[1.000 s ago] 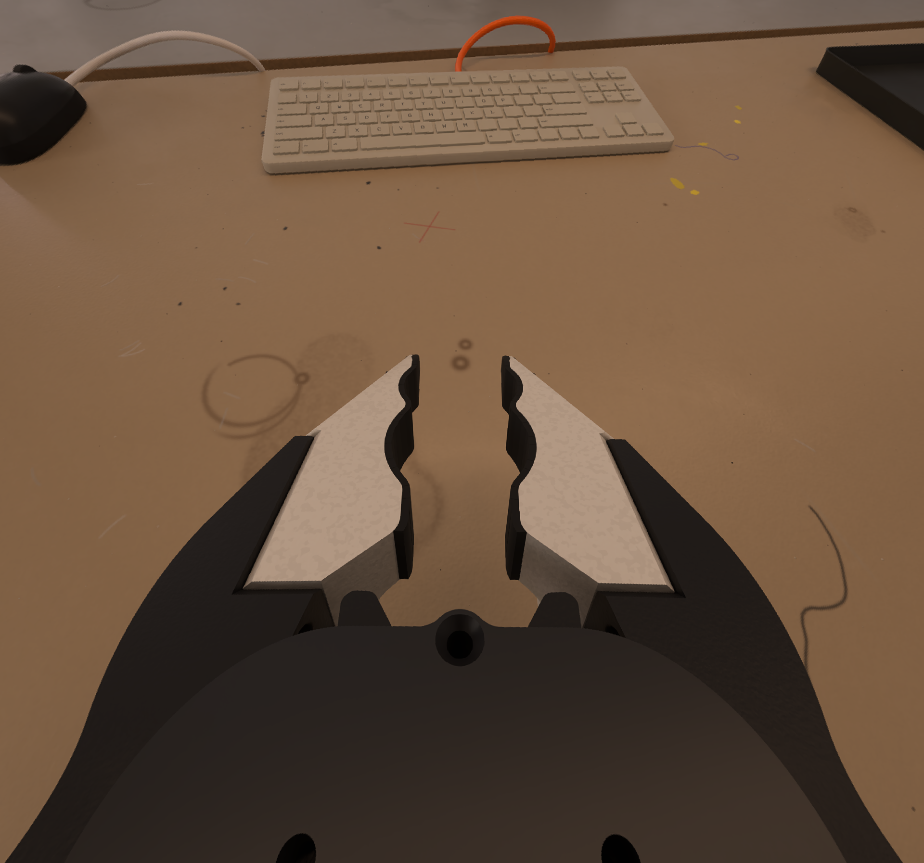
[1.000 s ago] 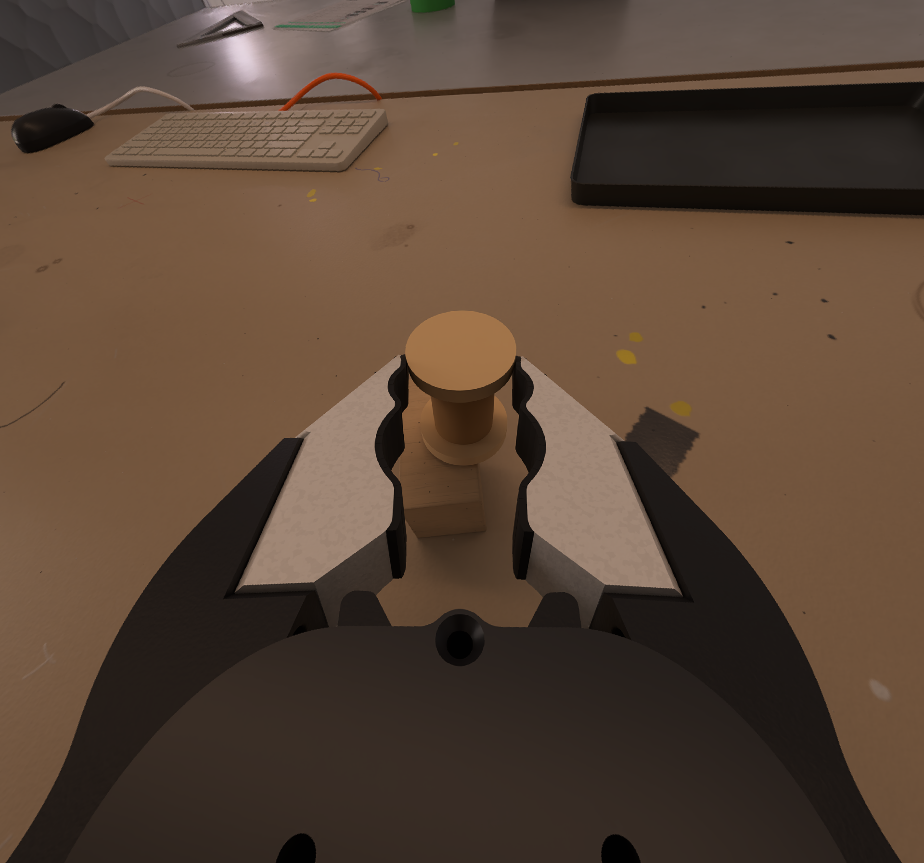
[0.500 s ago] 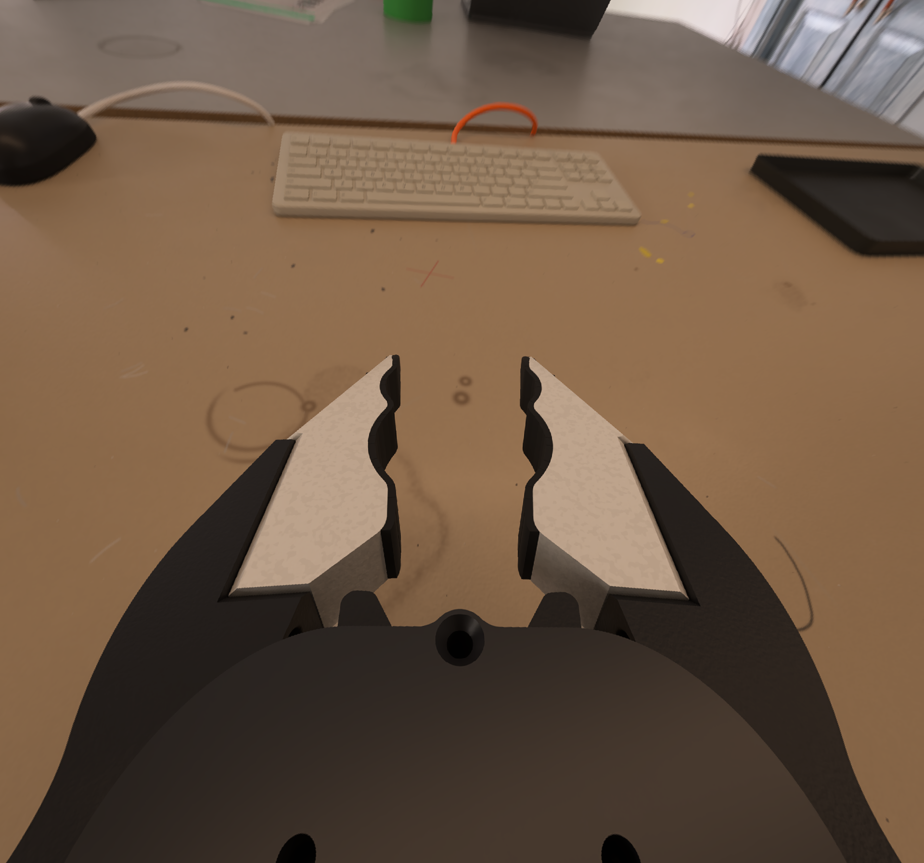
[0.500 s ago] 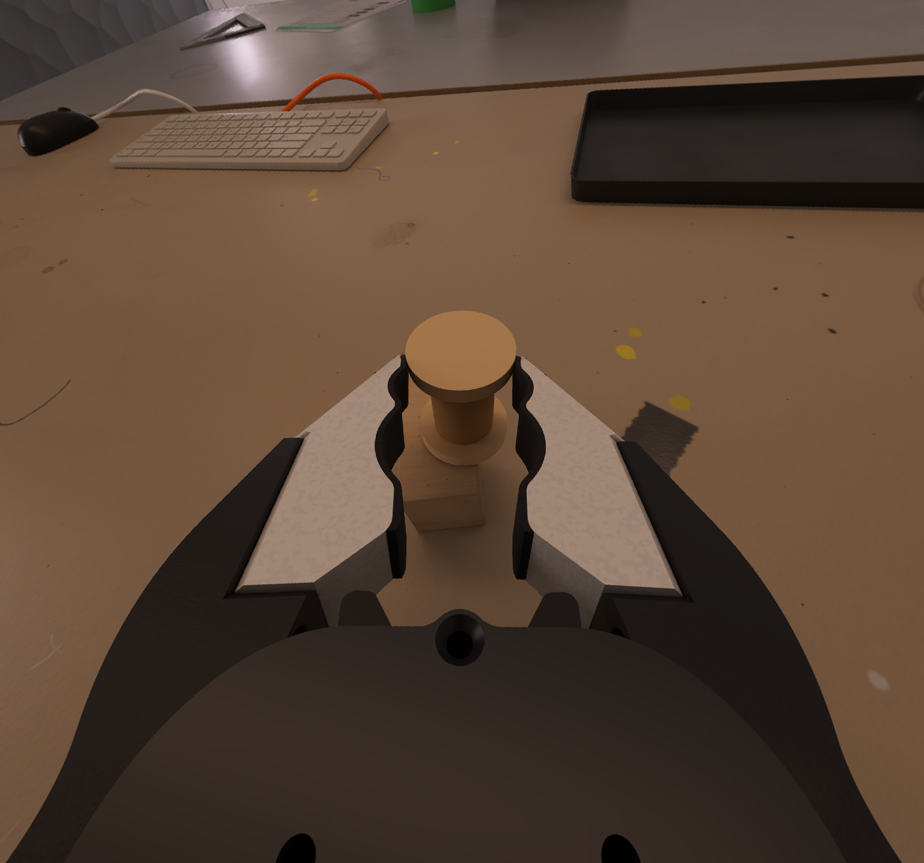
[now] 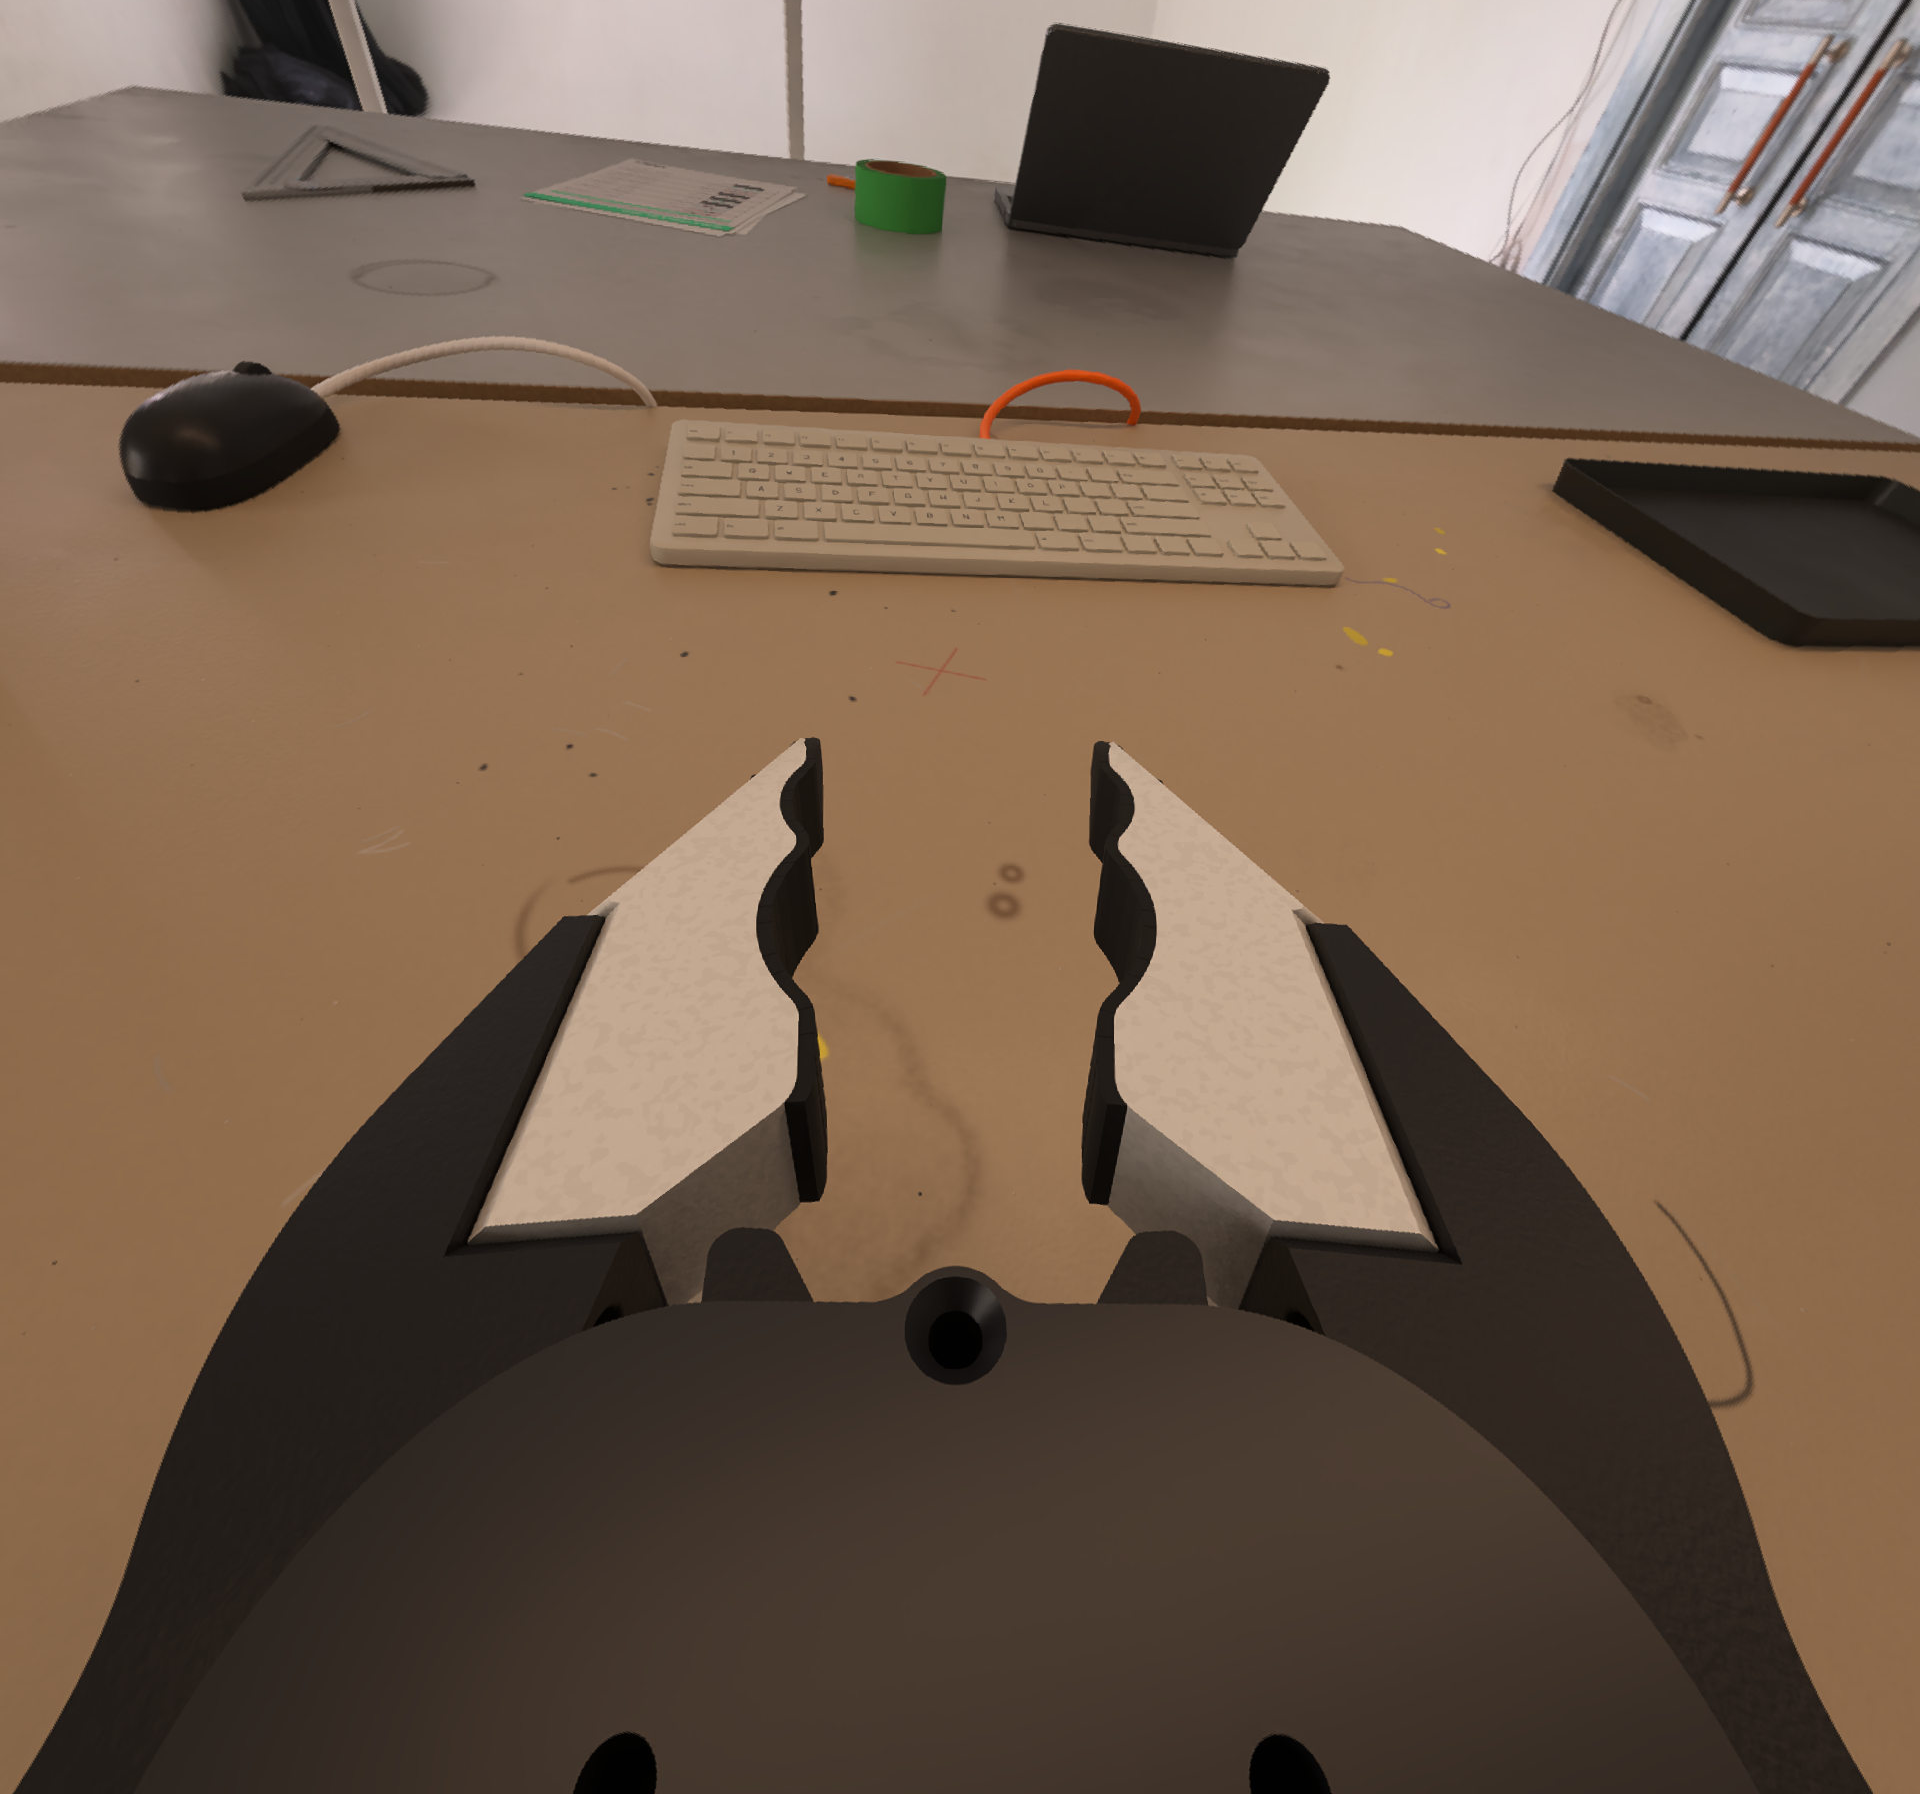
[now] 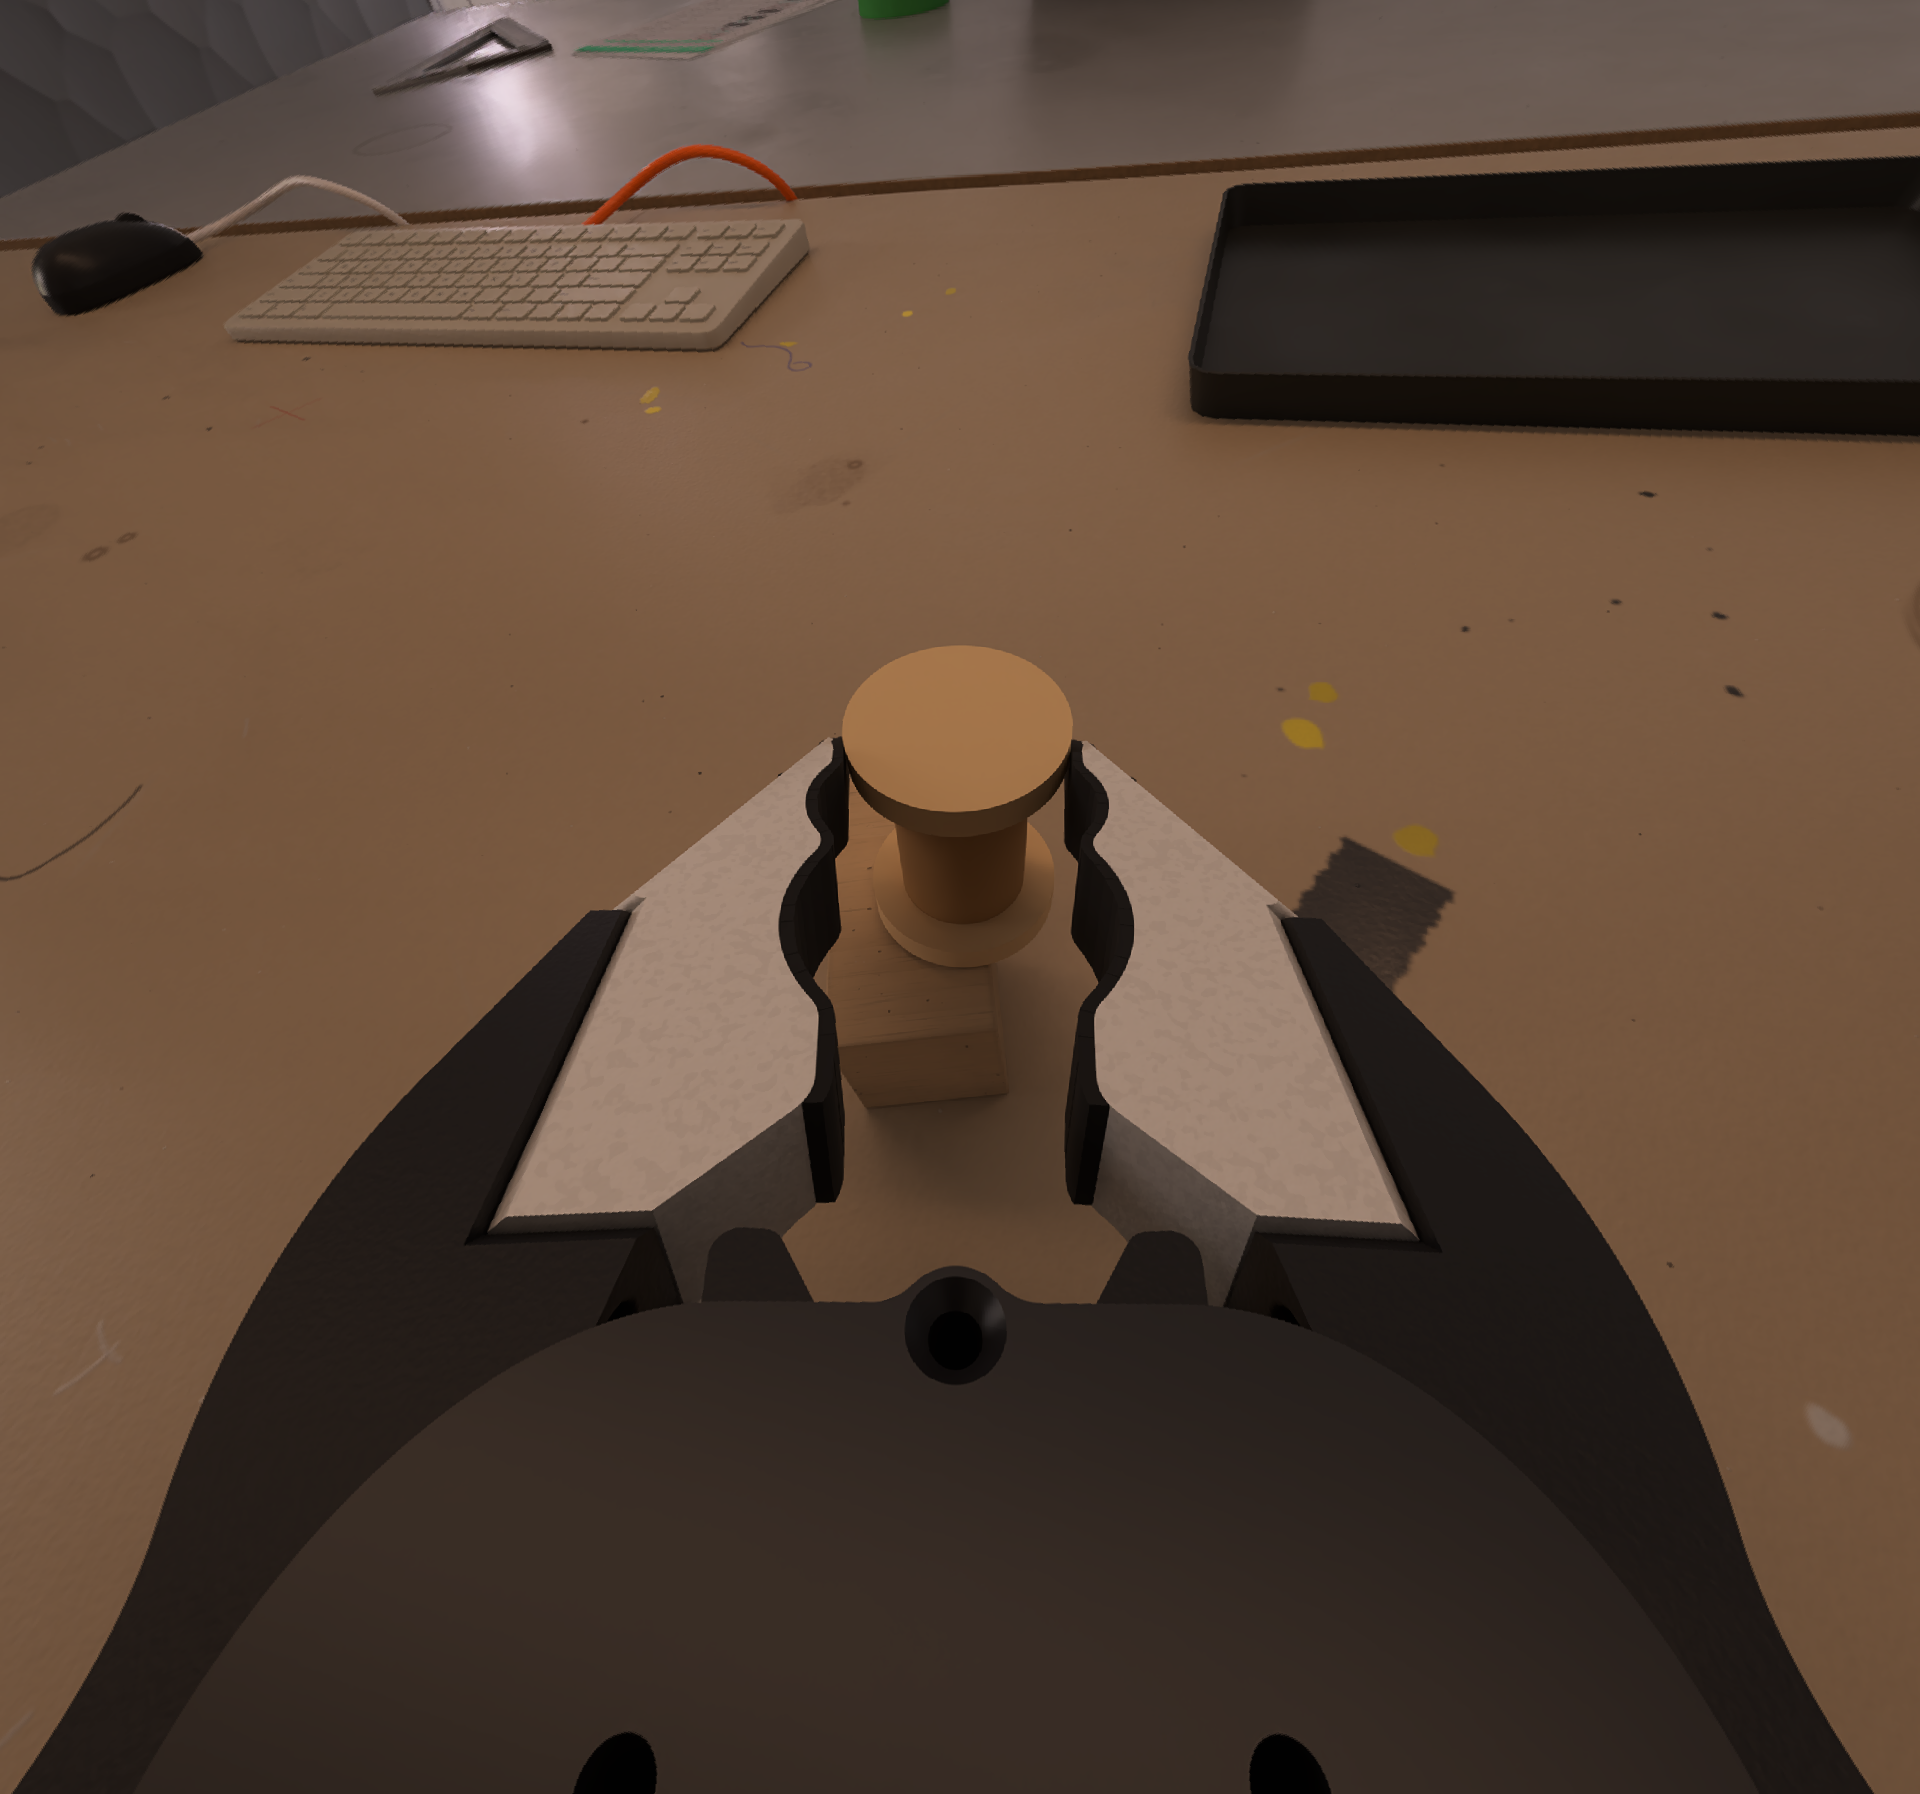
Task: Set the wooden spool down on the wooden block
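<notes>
In the right wrist view my right gripper (image 6: 956,757) is shut on the top flange of the upright wooden spool (image 6: 958,788). The spool's lower flange sits over the pale wooden block (image 6: 920,1043), which rests on the brown table between my fingers; I cannot tell whether spool and block touch. In the left wrist view my left gripper (image 5: 954,757) is open and empty above the bare table, pointing toward the keyboard. Neither spool nor block shows in the left wrist view.
A white keyboard (image 5: 987,508) (image 6: 530,284) and a black mouse (image 5: 223,435) (image 6: 109,261) lie at the back left. A black tray (image 6: 1569,290) (image 5: 1766,539) lies at the back right. A grey table beyond holds green tape (image 5: 900,196) and a black stand (image 5: 1153,139).
My left gripper has opened wider and tilted upward, so more of the far table and room shows. My right gripper and the spool have moved only slightly over the block.
</notes>
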You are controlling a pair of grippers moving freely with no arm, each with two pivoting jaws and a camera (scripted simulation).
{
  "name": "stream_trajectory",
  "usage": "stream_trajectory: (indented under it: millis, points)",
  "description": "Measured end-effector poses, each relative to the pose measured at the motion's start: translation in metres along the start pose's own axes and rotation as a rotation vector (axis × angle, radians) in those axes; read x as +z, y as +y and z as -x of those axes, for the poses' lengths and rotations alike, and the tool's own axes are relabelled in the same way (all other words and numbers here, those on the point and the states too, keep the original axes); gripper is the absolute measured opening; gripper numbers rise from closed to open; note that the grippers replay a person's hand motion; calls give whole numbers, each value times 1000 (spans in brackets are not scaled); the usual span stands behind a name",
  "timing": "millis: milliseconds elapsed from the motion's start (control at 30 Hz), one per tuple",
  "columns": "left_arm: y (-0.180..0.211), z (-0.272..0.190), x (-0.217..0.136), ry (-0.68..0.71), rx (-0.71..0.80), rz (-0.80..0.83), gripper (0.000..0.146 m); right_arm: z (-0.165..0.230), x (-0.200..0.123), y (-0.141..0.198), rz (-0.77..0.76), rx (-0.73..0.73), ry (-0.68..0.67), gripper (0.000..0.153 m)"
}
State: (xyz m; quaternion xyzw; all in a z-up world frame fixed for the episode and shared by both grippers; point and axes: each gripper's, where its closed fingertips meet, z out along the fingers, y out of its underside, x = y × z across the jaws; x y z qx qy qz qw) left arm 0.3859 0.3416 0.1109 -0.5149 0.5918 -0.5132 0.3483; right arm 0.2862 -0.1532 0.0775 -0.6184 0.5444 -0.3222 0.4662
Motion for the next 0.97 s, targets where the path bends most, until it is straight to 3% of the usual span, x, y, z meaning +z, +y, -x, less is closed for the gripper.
stream_trajectory:
  millis: [433, 600, 700, 767, 967]
  points:
    - [-4, 26, -4, -52, -7, -12, 53, 20, 2, 2, -9, -27, -82, 42]
    - [-12, 59, -13, -154, -51, -20, 64, 20, 4, 1, -17, -8, -85, 42]
    - [-19, 66, -19, -138, -113, -72, 61, 18, 6, 0, -24, 42, -97, 51]
    - [-18, 65, -18, -123, -114, -72, 54, 19, 6, -1, -30, 98, -121, 58]
    - [-19, 52, -13, -44, -88, -73, 54, 23, 4, -5, -49, 233, -211, 76]
